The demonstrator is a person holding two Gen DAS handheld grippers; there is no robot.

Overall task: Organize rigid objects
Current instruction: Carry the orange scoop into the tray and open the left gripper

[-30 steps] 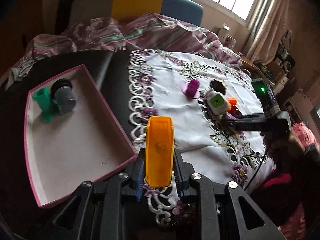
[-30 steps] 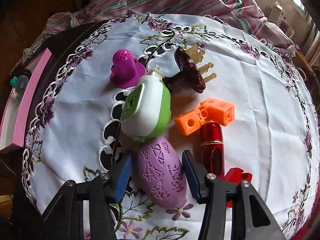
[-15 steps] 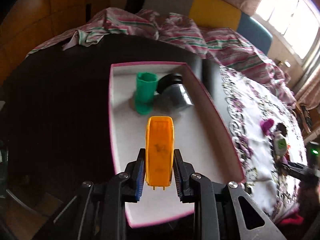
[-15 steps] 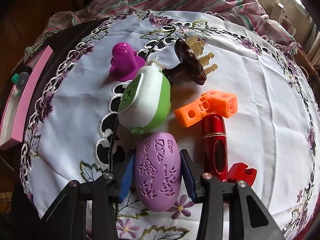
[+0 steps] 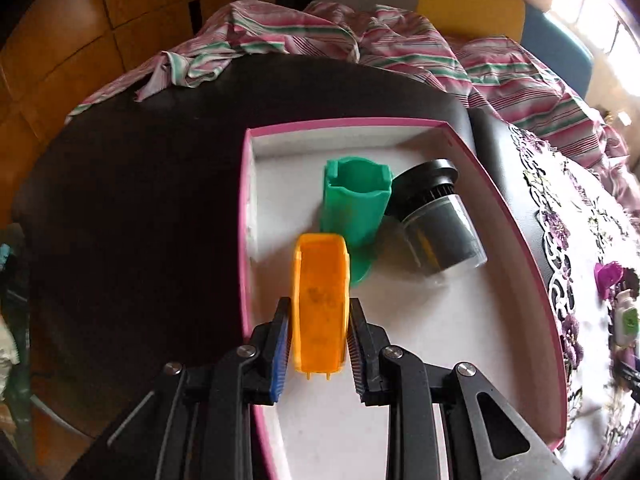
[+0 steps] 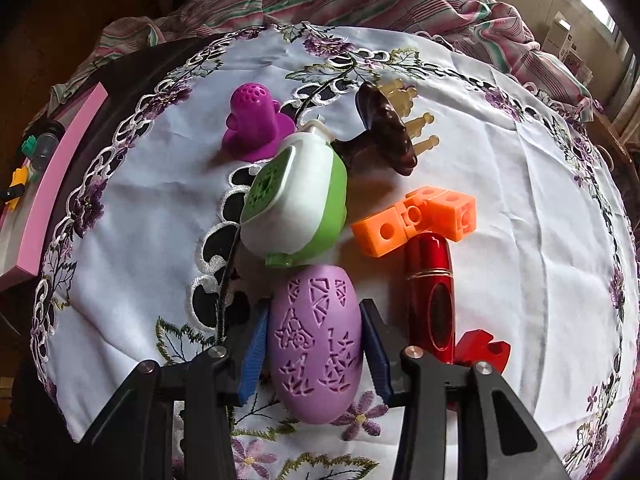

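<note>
My left gripper is shut on an orange plastic piece and holds it over the pink-rimmed white tray. In the tray a green cup-shaped piece stands beside a dark jar lying on its side. My right gripper is shut on a lilac egg-shaped object with cut-out patterns, on the white embroidered cloth.
On the cloth lie a green-and-white case, a magenta piece, a brown comb-like piece, orange cubes, a red tube and a red block. The tray's pink edge shows at the left. Striped fabric lies behind.
My left gripper has swung left from over the cloth to over the tray, carrying the orange piece. My right gripper has closed on the lilac egg.
</note>
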